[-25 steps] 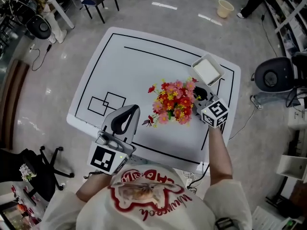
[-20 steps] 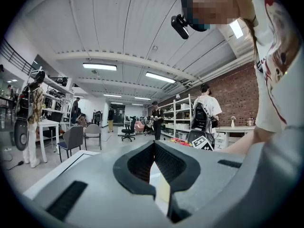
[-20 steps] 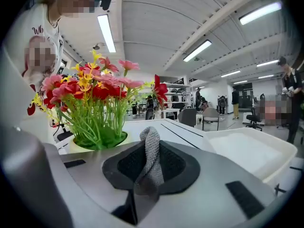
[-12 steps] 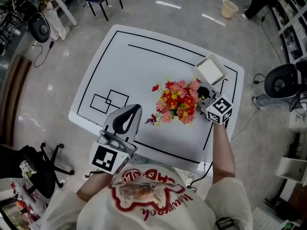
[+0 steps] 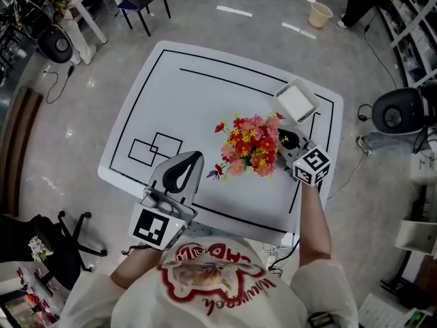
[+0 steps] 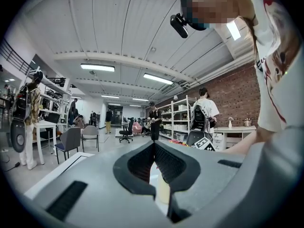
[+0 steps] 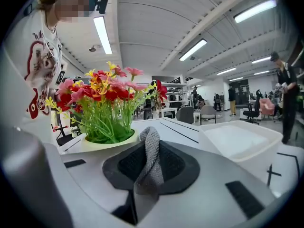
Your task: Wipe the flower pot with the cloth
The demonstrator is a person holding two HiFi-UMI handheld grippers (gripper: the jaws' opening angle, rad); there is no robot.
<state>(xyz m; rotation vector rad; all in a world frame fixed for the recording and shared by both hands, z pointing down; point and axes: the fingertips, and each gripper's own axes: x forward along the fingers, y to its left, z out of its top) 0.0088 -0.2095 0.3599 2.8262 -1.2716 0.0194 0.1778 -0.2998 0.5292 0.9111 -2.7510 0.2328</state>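
Almost nothing has moved since the earlier frames: the right gripper has only shifted a little beside the flowers, and the left gripper keeps its place near the front edge of the table. In the right gripper view the fingers are pinching a grey knitted cloth, which stands up from between them in a fold. The flower pot, pale with a low rim, is at about 10 o'clock from this fold and just beside it; whether the cloth already touches the rim I cannot tell. From the head view the pot itself is hidden under the red and yellow flowers. It stands on the right part of the table, with a white tray at 1 o'clock from it and the right gripper at 3 o'clock. The left gripper is at 8 o'clock, well apart, and its fingers are pressed together with nothing between them. I judge that the cloth is fetched and brought to the pot, while the wiping is at most at its beginning, so the wall and rim are still to be rubbed.
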